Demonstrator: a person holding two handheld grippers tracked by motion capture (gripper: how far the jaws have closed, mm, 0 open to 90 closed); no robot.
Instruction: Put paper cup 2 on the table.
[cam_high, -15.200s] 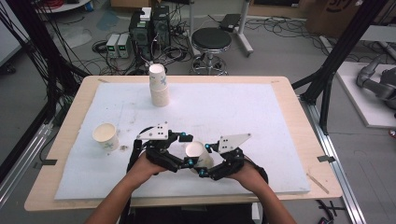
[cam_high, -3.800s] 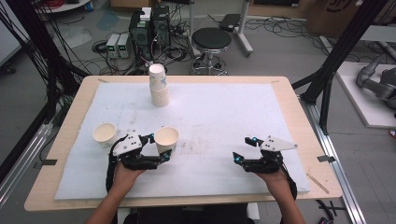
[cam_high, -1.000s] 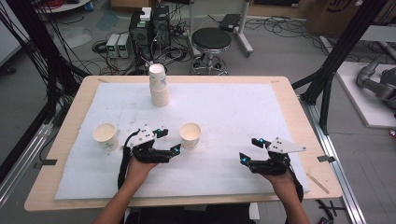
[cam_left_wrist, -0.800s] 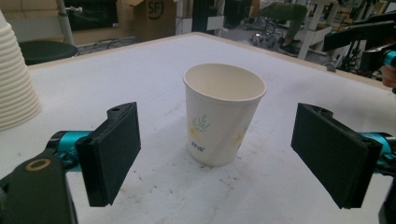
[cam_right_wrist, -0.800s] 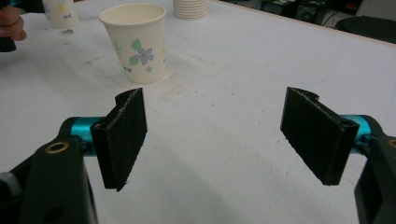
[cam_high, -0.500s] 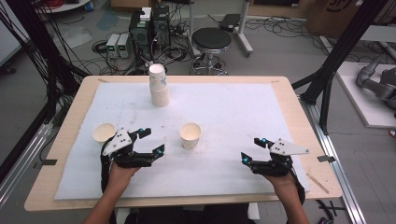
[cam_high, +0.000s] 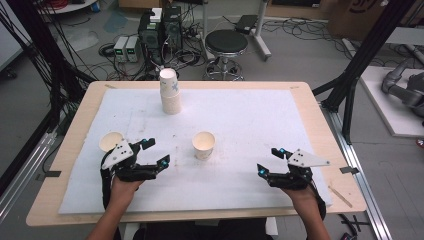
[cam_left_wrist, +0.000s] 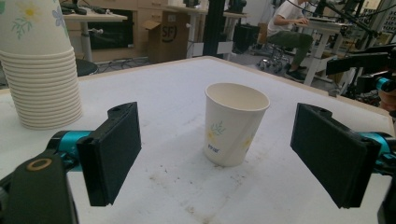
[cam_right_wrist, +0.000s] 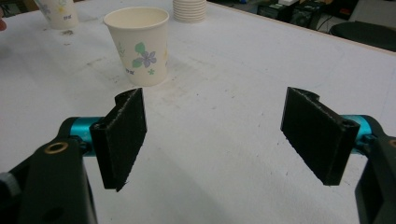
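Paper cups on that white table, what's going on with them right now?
A person at the table holds a two-jaw tool in each hand. Both the left tool and the right tool are open and hold nothing. One paper cup stands upright mid-table between them, untouched. A second single cup stands just beyond the left tool, and a stack of cups stands near the far edge.

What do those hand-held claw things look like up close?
Each claw, left and right, is a black handheld frame with a light grey three-cornered plate on top. Two flat black rectangular pads sit on teal-blue mounts, with a brass-coloured ring on the body. The forearms look bare.
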